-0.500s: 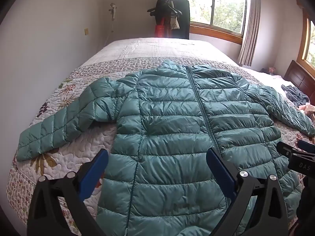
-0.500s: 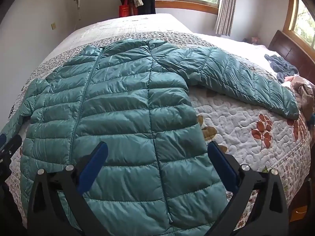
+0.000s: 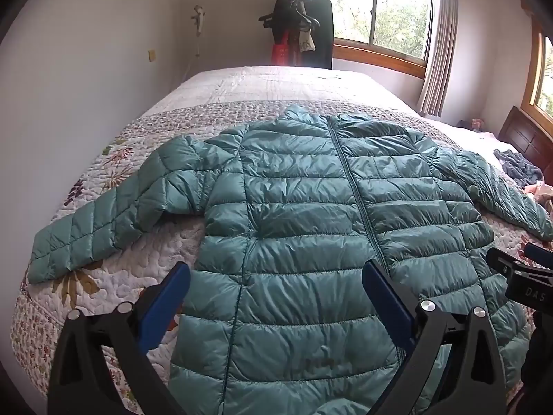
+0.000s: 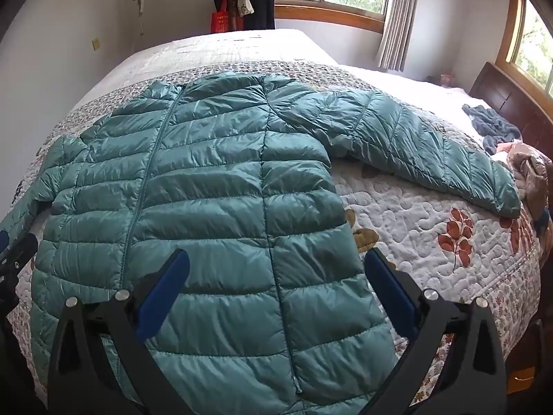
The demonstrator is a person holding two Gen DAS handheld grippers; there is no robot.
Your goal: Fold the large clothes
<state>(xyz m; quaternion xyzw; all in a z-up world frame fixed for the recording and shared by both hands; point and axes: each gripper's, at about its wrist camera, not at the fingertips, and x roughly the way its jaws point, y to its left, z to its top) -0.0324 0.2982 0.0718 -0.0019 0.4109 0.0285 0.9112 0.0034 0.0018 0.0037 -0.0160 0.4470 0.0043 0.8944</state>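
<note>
Folding is not yet begun: the teal puffer jacket (image 3: 311, 228) lies flat, zipped, sleeves spread, on the quilted bed (image 4: 432, 221). Above the jacket's hem, left gripper (image 3: 276, 297) and right gripper (image 4: 276, 290) hang wide-jawed, empty. Every fold remains.

Jacket (image 3: 311, 214): teal quilted synthetic shell, glossy, puffed in stitched horizontal channels. Bed (image 4: 414, 214) cover: matt stitched cotton-like quilt with a floral print. Left tool (image 3: 276, 294) and right tool (image 4: 276, 283): matt black plastic arms, blue pads, bright metal rivets; window frame (image 3: 380, 57): varnished wood.
</note>
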